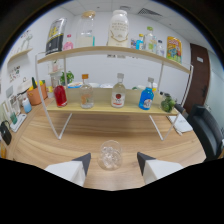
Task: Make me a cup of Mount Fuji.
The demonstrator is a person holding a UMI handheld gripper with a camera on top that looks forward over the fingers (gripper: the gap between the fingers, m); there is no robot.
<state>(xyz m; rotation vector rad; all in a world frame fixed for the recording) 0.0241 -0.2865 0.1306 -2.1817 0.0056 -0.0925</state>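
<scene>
A clear glass cup (110,154) stands upright on the wooden table (60,145), between and just ahead of my two fingertips, with a gap at each side. My gripper (114,161) is open, its white fingers (70,170) with dark tips spread on either side of the glass. Beyond the glass, a low wooden shelf (105,108) carries a red bottle (60,95), a clear bottle (86,93), a bottle with a red label (118,93) and a blue bottle (146,96).
An upper shelf (110,49) holds a dark-labelled jar (55,36), a glass jar (86,30), a white canister (119,29) and smaller items. The rack's white legs (64,126) stand on the table. Orange pot (35,95) at left, black chair (207,130) at right.
</scene>
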